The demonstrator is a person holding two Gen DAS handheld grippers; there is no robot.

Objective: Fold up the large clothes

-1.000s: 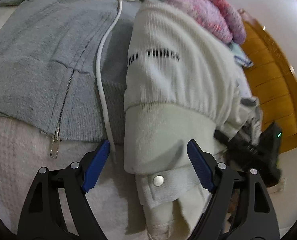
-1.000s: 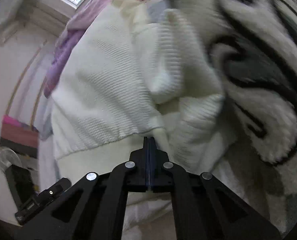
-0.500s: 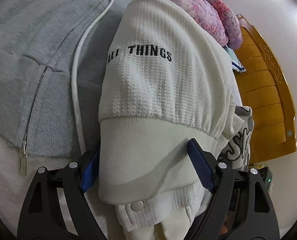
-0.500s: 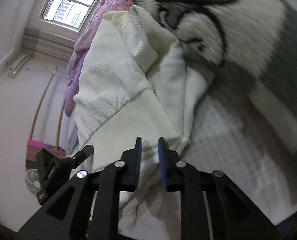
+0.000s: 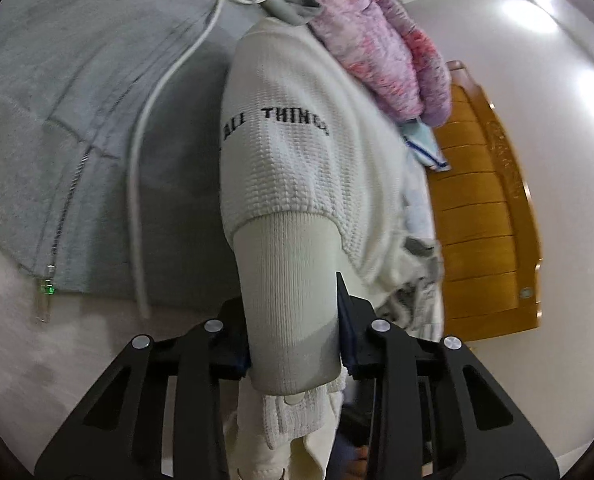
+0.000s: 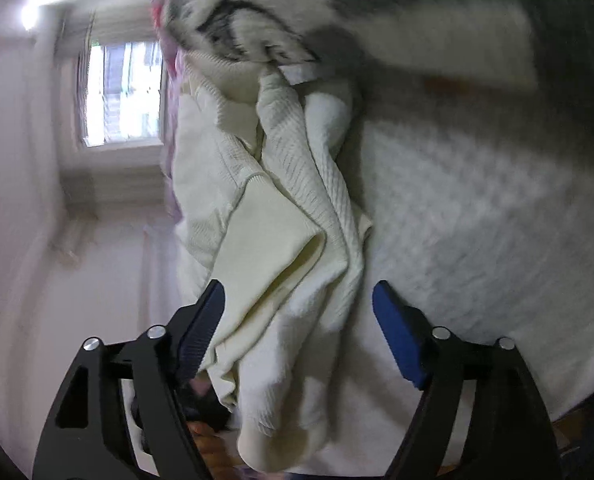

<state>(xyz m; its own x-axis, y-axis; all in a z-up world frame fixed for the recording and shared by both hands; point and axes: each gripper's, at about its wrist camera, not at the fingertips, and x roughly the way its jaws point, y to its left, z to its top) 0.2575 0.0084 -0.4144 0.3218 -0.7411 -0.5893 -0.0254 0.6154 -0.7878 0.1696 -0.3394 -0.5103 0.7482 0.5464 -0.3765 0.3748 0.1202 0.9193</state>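
Note:
A cream knit sweater (image 5: pixel 297 168) with black lettering "ALL THINGS" lies bunched on the bed. My left gripper (image 5: pixel 293 320) is closing on its ribbed hem band (image 5: pixel 289 280), and both blue pads press against the fabric. In the right wrist view the same sweater (image 6: pixel 289 208) hangs in loose folds over the white bed cover. My right gripper (image 6: pixel 297 320) is opening, its blue fingertips (image 6: pixel 393 320) standing wide on either side of the cloth without touching it.
A grey zip hoodie (image 5: pixel 77 120) with a white drawstring lies left of the sweater. A pink fluffy garment (image 5: pixel 381 40) and a wooden headboard (image 5: pixel 489 208) are at the back right. A black-and-white patterned garment (image 6: pixel 249 12) lies beyond the sweater. A window (image 6: pixel 125 92) shows at left.
The left jaws closed from wide onto the sweater's hem band. The right gripper let go, opened wide and rolled, and the sweater's folds now lie between its spread fingers.

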